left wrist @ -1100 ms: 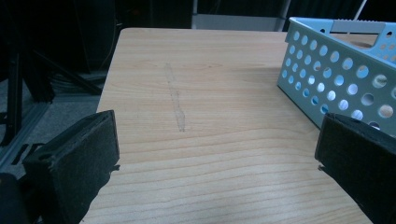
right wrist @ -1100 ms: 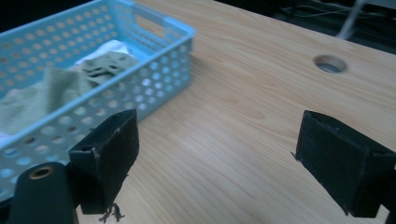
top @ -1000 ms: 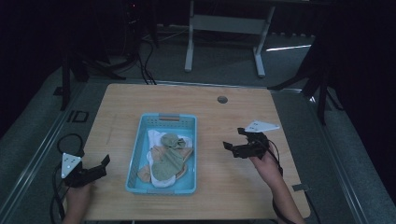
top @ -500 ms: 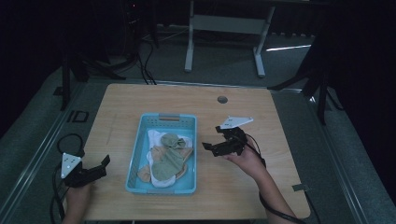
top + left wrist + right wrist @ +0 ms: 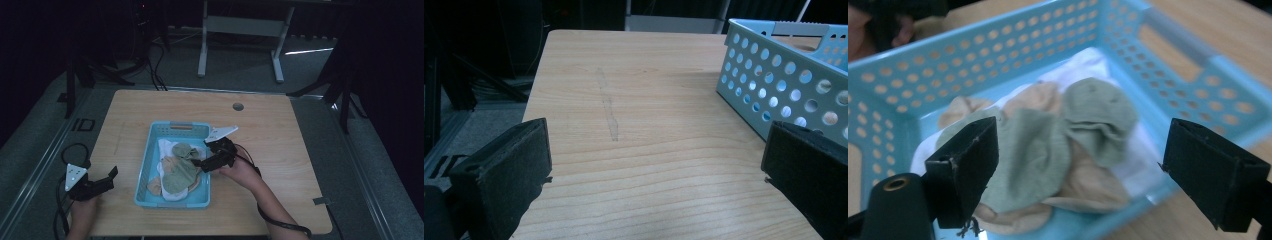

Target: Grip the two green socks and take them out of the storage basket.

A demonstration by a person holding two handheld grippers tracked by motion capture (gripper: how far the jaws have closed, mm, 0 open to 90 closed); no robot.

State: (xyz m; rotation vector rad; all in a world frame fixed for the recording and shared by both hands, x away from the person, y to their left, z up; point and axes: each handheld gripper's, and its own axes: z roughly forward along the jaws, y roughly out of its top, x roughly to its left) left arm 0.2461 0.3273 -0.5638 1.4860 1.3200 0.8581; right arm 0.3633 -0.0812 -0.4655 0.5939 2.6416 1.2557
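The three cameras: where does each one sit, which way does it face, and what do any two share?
High view: above the person's side, facing forward and down on the table; both forearms, left gripper, right gripper.
Left gripper view: low over the table, facing the basket wall; its open jaws.
Right gripper view: over the basket rim, facing the green socks; its open jaws.
Shared: all three show the basket.

Basket (image 5: 150,172): light blue, mid-table, holding socks (image 5: 180,167)
Right gripper (image 5: 200,164): over the basket's right rim
Left gripper (image 5: 111,175): near the table's left edge
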